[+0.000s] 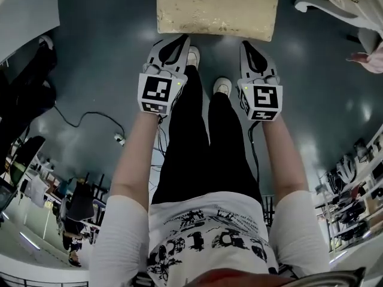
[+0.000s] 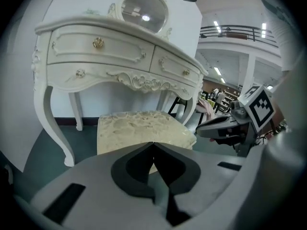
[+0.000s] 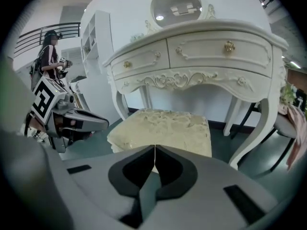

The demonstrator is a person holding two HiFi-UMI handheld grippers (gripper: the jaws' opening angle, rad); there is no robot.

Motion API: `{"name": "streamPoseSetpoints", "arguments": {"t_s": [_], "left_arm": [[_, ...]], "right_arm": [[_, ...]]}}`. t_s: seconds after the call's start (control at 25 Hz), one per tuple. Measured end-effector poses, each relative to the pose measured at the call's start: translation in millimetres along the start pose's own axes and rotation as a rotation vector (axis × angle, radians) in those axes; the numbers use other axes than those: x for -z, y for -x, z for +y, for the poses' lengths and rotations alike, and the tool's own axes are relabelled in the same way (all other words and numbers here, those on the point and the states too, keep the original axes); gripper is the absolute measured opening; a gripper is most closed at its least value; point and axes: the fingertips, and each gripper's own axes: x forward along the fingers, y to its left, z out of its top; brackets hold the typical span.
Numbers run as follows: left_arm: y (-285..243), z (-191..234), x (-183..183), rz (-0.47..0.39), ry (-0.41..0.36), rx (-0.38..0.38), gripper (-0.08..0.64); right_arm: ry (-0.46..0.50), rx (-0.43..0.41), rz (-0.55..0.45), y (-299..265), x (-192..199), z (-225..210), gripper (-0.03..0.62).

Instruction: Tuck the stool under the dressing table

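Note:
The stool (image 1: pixel 216 8) has a cream embossed cushion and stands on the dark floor just ahead of my feet. In the gripper views the stool (image 2: pixel 139 126) (image 3: pixel 165 128) sits in front of the white carved dressing table (image 2: pixel 110 47) (image 3: pixel 201 51), not under it. My left gripper (image 1: pixel 177 42) is shut and empty, its tips just short of the cushion's near edge. My right gripper (image 1: pixel 248 48) is likewise shut and empty, close to the same edge. Each gripper shows in the other's view: right gripper (image 2: pixel 200 127), left gripper (image 3: pixel 106 124).
The table stands on curved legs (image 2: pixel 53 123) (image 3: pixel 259 128) and carries a round mirror (image 2: pixel 144 8). A cable (image 1: pixel 90 118) lies on the floor at left. A white chair (image 1: pixel 347 5) stands at the upper right. A person (image 3: pixel 48 56) stands far off to the left.

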Motion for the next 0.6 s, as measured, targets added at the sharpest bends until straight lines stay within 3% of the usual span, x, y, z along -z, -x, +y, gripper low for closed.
{"name": "streamPoseSetpoints", "arguments": {"t_s": [0.28,0.6], "left_arm": [[-35.4,13.7,49.1,0.051,0.037,-0.009,0.020],[-49.7,16.9,63.2,0.065,0.078,-0.002,0.020]], "right_arm": [[-0.024,0.034,0.068,-43.0,52.1,-20.2,0.018],[-0.072,0.006,0.085,-51.8,61.1,-27.8,0.018]]}}
